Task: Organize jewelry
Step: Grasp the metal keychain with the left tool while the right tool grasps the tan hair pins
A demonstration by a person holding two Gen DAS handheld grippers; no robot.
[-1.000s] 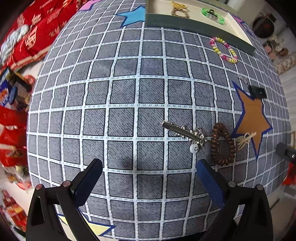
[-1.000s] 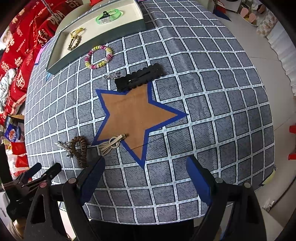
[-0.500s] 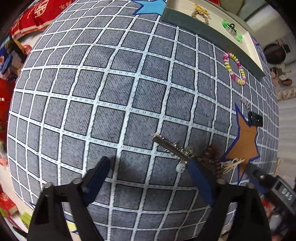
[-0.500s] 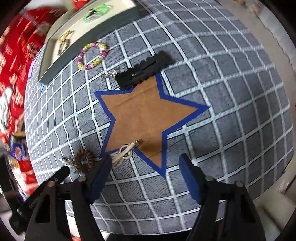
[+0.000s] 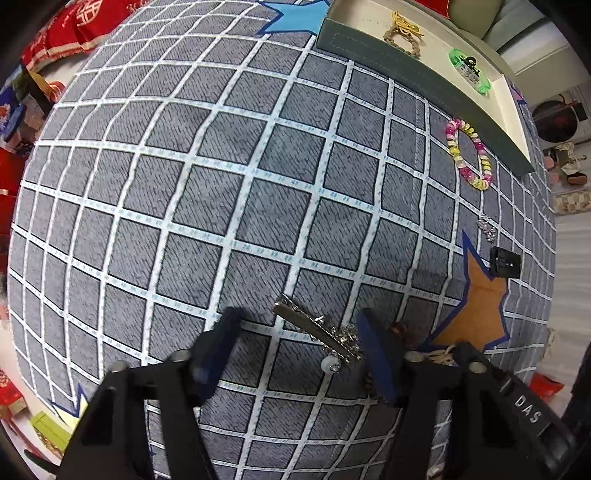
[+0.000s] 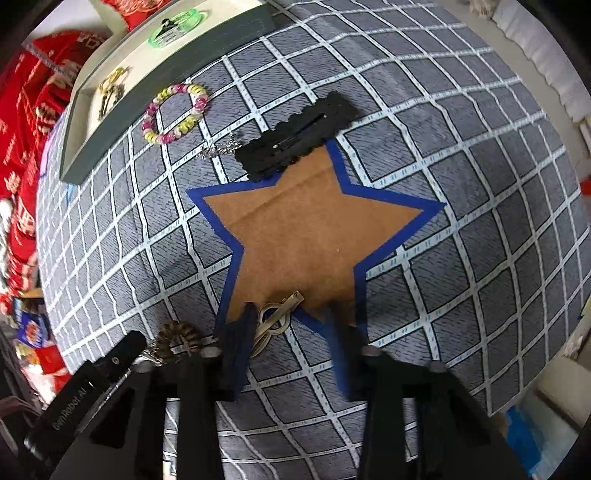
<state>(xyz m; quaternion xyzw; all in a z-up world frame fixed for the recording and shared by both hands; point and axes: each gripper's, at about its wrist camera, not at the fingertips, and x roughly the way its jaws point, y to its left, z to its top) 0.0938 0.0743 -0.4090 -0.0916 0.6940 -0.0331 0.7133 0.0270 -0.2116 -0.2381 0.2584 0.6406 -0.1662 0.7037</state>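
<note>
tray (image 5: 417,79): long, shallow, cream inside with a grey wall; already holds a knotted tan-and-yellow band (image 5: 402,33) and a glossy green clip (image 5: 470,72), so roughly two pieces sorted

left to do: beaded bracelet (image 5: 469,155), black clip (image 6: 295,138), tiny silver charm (image 5: 487,229), brown coil tie (image 6: 177,338), silver clip (image 5: 317,332), gold clip (image 6: 275,319), all loose on the checked cloth (image 5: 229,206)

left gripper (image 5: 299,354): jaws have just been closing, silver clip lies between them, pads not pressing yet

right gripper (image 6: 291,341): jaws have just been closing too, straddling the gold clip at the star's (image 6: 310,236) lower edge, left pad just beside it; grip not made as far as I can see

textures: beads glossy, coil springy, both clips thin hard metal
</note>
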